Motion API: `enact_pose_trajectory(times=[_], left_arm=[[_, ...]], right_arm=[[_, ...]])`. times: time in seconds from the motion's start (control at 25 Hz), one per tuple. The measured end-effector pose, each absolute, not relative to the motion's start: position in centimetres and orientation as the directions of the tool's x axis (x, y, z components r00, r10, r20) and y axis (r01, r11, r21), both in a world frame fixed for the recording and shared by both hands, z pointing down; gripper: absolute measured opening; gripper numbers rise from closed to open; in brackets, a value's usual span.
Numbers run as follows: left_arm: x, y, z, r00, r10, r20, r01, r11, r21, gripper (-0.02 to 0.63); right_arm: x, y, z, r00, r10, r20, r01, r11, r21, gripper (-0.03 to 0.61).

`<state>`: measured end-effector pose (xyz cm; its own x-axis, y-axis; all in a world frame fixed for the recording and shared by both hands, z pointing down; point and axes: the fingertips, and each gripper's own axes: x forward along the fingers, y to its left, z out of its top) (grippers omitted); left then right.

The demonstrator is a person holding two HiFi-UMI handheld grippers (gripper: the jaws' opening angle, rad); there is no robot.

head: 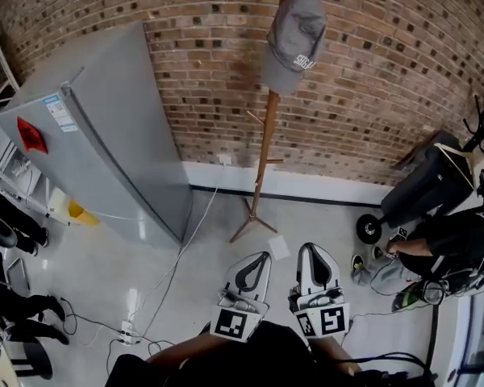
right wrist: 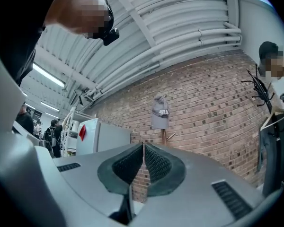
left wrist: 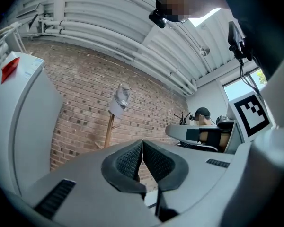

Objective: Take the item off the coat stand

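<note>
One grey cap (head: 294,39) hangs atop the wooden coat stand (head: 262,164), its white lettering too small to read. The left claw (head: 264,257) and right claw (head: 308,249) are both closed on nothing, near the stand's base across bare floor (head: 214,236). One fridge (head: 105,127) stands left of the stand.

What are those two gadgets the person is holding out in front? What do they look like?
They are two matching tools. The left gripper and right gripper have smooth light-grey shells, with black textured rubber pads lining the jaws. Each carries a cube with black-and-white square markers at the back. The person wears a dark top.
</note>
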<state>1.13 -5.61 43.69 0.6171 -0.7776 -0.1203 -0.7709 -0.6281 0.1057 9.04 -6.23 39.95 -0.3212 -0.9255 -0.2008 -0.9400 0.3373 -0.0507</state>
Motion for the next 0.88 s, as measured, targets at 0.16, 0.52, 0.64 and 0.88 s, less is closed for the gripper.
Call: enact_pose_trajectory(times=[0.16, 0.52, 0.64, 0.88], left_arm=[[0.9, -9.3, 42.4, 0.646, -0.750, -0.145, -0.740, -0.661, 0.123, 0.017], [1.4, -13.7, 43.0, 0.675, -0.726, -0.131, -0.709, -0.687, 0.161, 0.017], [2.0, -13.9, 42.9, 0.679, -0.722, -0.133, -0.706, -0.692, 0.152, 0.017], [2.3, -14.5, 42.5, 0.656, -0.741, -0.144, -0.726, -0.672, 0.149, 0.017]], right_arm=[[8.4, -10.6, 39.3, -0.301, -0.934, -0.195, -0.947, 0.317, -0.056, 0.020], [7.4, -16.1, 38.3, -0.281, -0.938, -0.200, -0.952, 0.300, -0.067, 0.020], [8.3, -17.1, 36.8, -0.281, -0.932, -0.227, -0.953, 0.298, -0.045, 0.021], [9.9, -20.0, 34.3, -0.311, -0.915, -0.257, -0.942, 0.332, -0.041, 0.021]])
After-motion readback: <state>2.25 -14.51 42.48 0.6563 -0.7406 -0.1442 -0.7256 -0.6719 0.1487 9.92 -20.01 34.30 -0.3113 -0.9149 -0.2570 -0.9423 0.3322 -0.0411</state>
